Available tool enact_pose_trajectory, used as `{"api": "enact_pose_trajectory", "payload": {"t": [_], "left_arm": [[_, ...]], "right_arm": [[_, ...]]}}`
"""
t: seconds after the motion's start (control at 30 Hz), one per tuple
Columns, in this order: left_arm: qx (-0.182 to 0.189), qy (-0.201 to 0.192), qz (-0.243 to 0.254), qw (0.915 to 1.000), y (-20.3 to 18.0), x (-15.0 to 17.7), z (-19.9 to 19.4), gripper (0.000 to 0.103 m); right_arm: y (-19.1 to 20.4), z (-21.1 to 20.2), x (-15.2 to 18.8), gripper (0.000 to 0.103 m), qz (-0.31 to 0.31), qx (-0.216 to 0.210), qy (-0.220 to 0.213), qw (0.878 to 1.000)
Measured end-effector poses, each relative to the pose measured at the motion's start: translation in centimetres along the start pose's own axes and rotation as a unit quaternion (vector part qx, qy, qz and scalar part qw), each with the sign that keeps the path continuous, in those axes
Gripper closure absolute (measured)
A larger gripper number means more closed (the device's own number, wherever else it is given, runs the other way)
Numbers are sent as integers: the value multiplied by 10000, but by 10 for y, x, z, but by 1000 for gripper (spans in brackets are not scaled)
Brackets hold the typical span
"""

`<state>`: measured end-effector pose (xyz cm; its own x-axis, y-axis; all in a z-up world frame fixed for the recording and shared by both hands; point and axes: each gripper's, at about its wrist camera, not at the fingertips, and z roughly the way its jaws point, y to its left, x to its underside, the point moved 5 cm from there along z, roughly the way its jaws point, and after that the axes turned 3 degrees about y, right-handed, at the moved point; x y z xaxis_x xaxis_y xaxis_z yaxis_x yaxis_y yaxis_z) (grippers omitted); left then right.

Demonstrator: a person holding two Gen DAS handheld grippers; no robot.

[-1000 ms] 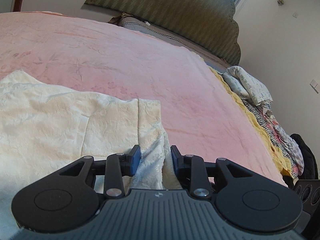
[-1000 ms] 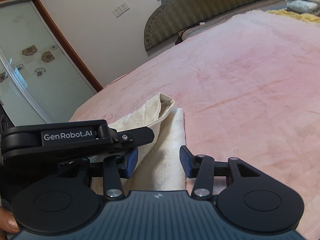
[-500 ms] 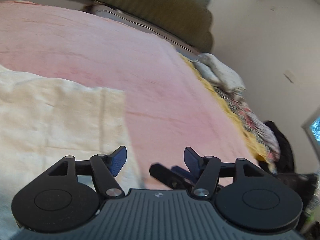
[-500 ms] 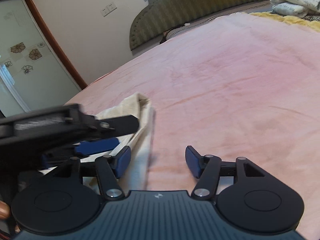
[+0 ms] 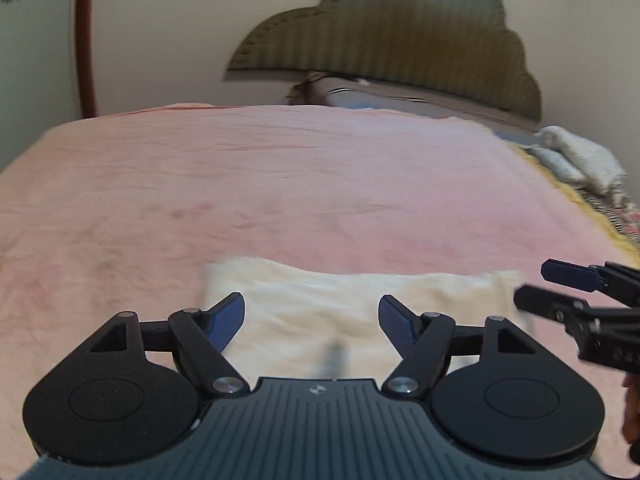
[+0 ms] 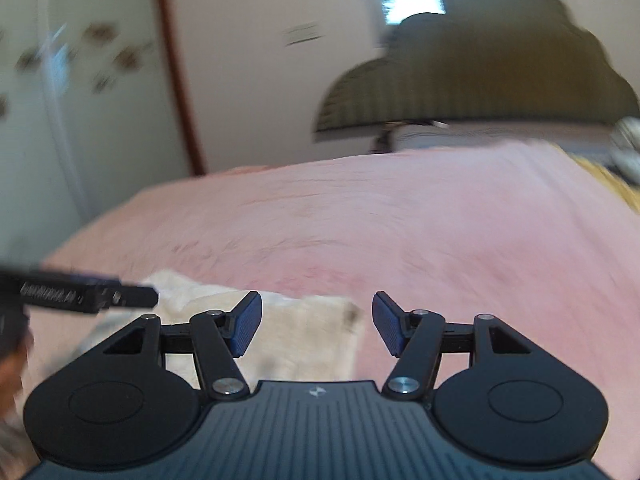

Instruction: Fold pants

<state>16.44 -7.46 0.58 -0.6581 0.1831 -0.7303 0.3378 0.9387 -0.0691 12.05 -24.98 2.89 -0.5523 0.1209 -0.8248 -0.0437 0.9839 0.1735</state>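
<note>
- The pants (image 5: 352,312) are cream cloth with a faint raised pattern, folded into a flat, roughly oblong stack on the bed (image 5: 280,184), near its front edge.
- The bed is covered by a soft pink blanket with shallow creases and a few darker blotches.
- The left tongs (image 5: 311,314) hang above the folded pants, their two blue ribbed pads wide apart. The jaws have just been opening, and only air lies between them; the cloth is beneath, not pinched.
- The right tongs (image 6: 317,322) hover over the right end of the stack. Their blue pads also stand apart, with nothing gripped; one pad is over the cloth, the other over the pink blanket.
- Each tool has a black body with two round discs and a ribbed grey plate, cut off by the bottom of its view.
- In the left view the right tool pokes in from the right edge, mostly cut off; a sliver of a hand (image 5: 632,420) shows below it.
- A scalloped, olive, ribbed headboard (image 5: 384,52) stands behind the bed.
- Folded pale bedding (image 5: 576,160) lies at the bed's far right, partly out of frame.
- The right view is smeared with motion blur, so a dark mark on the cloth there cannot be made out.
</note>
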Motion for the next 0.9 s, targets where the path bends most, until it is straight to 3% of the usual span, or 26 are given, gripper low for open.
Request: {"api": "enact_pose_trajectory", "payload": {"t": [0.13,0.27,0.43,0.53,0.63,0.73,0.77,0.87,0.9], "left_arm": [[-200,116,9,9997,29,-14,23,27],[-277,565,153,9979,34,-2,64,22],[-192,421,-306,9985,45,3,47,24],[-58,262,-228,9994,36,14,16,23],[146,267,69,9995,24,34,-10,22],[170,387,286,9987,17,63,-24,21],[121,461,395,9981,18,75,-22,19],[59,361,506,9980,20,96,-16,14],[66,365,421,9984,22,95,-17,14]], "right_arm": [[37,46,-10,43,-737,-567,602,9938],[28,78,8,44,-1132,-138,1281,9852],[13,50,14,44,-886,126,1170,9891],[32,21,15,43,-805,-422,930,9915],[56,6,35,44,-1148,-764,1154,9837],[54,6,60,44,-1381,-507,1476,9780],[49,3,61,44,-1234,-517,1473,9800],[39,-6,53,41,-1142,16,1356,9842],[42,-10,51,42,-1044,-122,1261,9864]]}}
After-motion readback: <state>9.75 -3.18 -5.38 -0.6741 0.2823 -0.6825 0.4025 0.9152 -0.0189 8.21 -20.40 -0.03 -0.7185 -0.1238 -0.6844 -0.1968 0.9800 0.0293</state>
